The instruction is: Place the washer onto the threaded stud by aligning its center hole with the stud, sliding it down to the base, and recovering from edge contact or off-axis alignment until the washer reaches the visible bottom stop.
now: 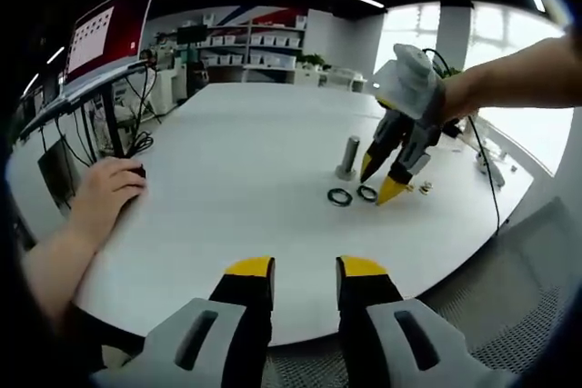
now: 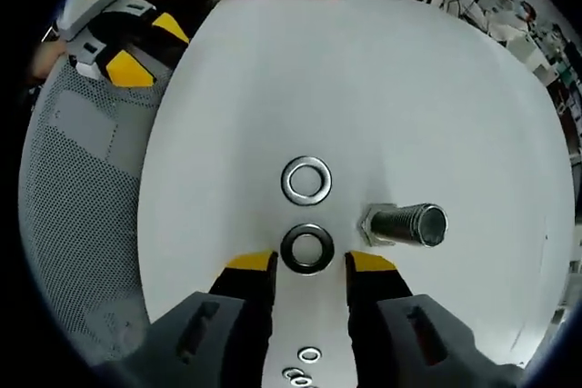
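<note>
Two washers lie flat on the white table [image 2: 382, 97]: one washer [image 2: 306, 249] sits just ahead of my right gripper [image 2: 309, 265], between its yellow fingertips, and a second washer [image 2: 306, 179] lies further out. The threaded stud [image 2: 409, 224] stands upright on its hex base to the right of them. My right gripper is open and holds nothing. In the left gripper view the right gripper [image 1: 382, 179] hovers tips-down over a washer [image 1: 367, 193], with the other washer [image 1: 339, 196] and the stud [image 1: 350, 157] beside it. My left gripper [image 1: 306, 272] is open near the table's front edge.
Several small washers [image 2: 303, 365] lie close under my right gripper. A person's hand [image 1: 105, 193] rests on a mouse at the table's left. A laptop [image 1: 105, 34] stands at the far left. A mesh chair [image 2: 82, 188] sits beside the table edge.
</note>
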`<state>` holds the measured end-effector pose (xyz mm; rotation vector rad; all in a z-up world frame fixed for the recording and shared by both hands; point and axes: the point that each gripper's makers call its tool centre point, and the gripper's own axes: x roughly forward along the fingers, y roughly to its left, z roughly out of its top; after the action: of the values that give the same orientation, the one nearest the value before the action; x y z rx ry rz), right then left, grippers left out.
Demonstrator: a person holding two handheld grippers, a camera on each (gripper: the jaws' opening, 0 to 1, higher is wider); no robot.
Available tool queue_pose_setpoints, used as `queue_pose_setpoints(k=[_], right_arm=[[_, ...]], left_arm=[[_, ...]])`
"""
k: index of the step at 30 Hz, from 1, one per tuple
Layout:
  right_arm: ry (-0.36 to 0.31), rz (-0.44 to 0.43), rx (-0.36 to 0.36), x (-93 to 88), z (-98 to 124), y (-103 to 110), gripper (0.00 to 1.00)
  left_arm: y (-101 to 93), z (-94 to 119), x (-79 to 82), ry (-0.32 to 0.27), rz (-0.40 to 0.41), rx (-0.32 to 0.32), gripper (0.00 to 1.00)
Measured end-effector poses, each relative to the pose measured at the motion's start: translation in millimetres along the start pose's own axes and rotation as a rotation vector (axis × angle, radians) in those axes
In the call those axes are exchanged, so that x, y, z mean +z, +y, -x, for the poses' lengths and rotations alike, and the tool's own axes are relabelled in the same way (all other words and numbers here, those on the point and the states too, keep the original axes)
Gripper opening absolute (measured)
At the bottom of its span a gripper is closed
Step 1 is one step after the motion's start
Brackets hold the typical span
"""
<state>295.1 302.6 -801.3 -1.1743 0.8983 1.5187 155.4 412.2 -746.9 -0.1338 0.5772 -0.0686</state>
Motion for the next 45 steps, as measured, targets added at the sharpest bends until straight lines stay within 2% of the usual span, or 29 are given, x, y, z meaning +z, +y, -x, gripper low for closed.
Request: queue_pose_setpoints(k=[2, 4, 7, 11, 15, 20, 28, 37, 41, 45], right_arm=[[-0.02, 0.048, 0.015, 3.4, -0.4, 1.7, 0.33], [-0.014, 0.043, 0.013, 6.5, -1.0, 3.6, 0.32], [-0.002, 0.111, 0.025, 10.2, -2.2, 8.8, 0.27], [0.044, 0.102, 0.021, 10.7, -3.7, 8.4, 0.26], [0.047, 0.088, 0.019, 8.0, -2.6, 8.3, 0.27], [0.059, 0.138, 0.043, 2.6, -1.9, 10.3, 0.3], [0.077, 0.086, 0.019, 5.4, -2.2, 10.5, 0.26], [0.11, 0.073, -0.001, 5.0, -1.3, 11.5, 0.25], [0.098, 0.06, -0.013, 4.9, 0.3, 11.9, 0.25], [0.049, -0.007, -0.035, 3.3, -0.2, 8.2, 0.24]], left_arm=[[-0.1, 0.0, 0.1, -0.001, 0.0, 0.001, 0.25], [0.0, 0.0, 0.2, -0.001, 0.001, 0.001, 0.25], [0.0, 0.0, 0.6, -0.003, 0.003, 0.002, 0.25], [-0.1, 0.3, 0.9, -0.005, 0.004, 0.003, 0.25], [-0.4, 0.5, 0.3, -0.002, 0.001, 0.002, 0.25], [-0.5, 0.6, 0.5, -0.003, 0.002, 0.001, 0.25], [-0.4, 0.7, 1.2, -0.007, 0.004, 0.002, 0.25], [0.7, 0.2, 1.6, -0.012, 0.008, 0.003, 0.25], [0.7, 0.4, 2.1, -0.015, 0.011, 0.005, 0.25], [0.7, 0.5, 2.1, -0.015, 0.011, 0.004, 0.25]])
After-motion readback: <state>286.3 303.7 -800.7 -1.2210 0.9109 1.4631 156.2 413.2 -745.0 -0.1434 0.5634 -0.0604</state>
